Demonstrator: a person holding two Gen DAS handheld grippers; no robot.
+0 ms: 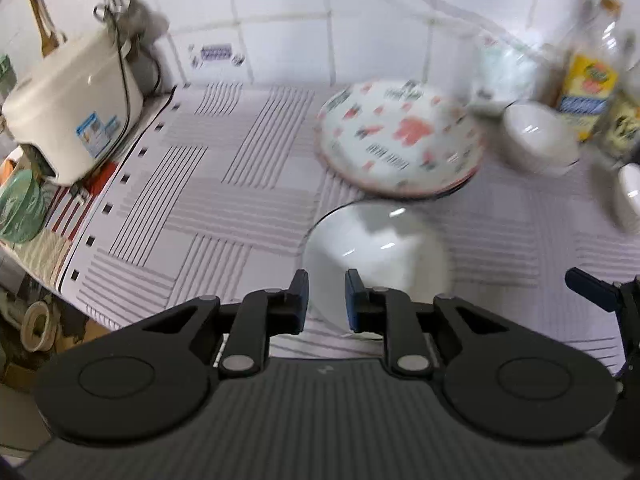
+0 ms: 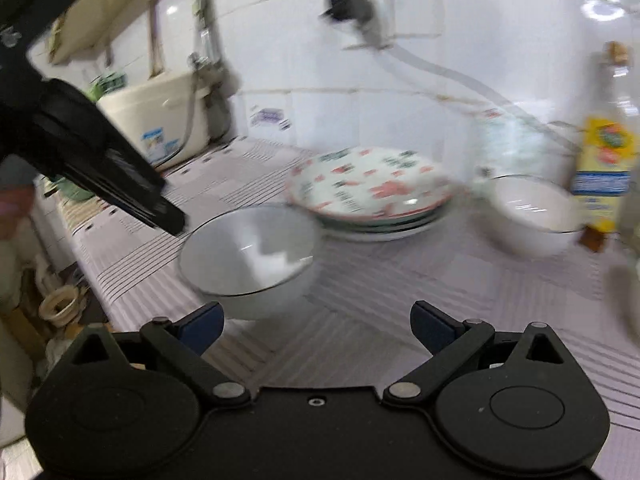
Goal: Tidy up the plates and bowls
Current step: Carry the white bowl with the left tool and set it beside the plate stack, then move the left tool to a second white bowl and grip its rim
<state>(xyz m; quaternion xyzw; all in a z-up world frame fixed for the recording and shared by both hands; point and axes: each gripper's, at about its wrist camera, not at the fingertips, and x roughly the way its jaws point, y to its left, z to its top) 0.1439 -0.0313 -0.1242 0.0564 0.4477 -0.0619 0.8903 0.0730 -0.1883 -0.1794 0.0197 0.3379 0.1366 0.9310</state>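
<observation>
Left gripper (image 1: 326, 294): jaws stood a narrow gap apart with nothing pinched between them; the near rim of the white bowl showed through the gap beyond the tips, and no pad pressed on it; seen from the right wrist, its dark fingers reached down just beside the left rim of that bowl.
Right gripper (image 2: 317, 328): jaws spread wide and empty, above the striped cloth, with the white bowl just ahead of the left finger.
White bowl (image 1: 376, 256): upright on the cloth, in front of the plate stack and close to it; dark line round the rim.
Plate stack (image 1: 400, 140): several plates piled flat, the top 1 patterned in red and dark marks; it sat behind the white bowl.
Second white bowl (image 1: 538, 138): upright, right of the plate stack, just before the bottles.
Bottles (image 1: 588, 80): 2 at least, with yellow labels, at the far right against the tiled wall (image 1: 280, 0).
Rice cooker (image 1: 72, 108): cream-coloured, at the far left edge of the counter.
Green bowl (image 1: 20, 204): at the left, beside the cooker.
Striped cloth (image 1: 200, 200): covered the counter under all the dishes.
Blur: both views were smeared, so fine print could not be read.
</observation>
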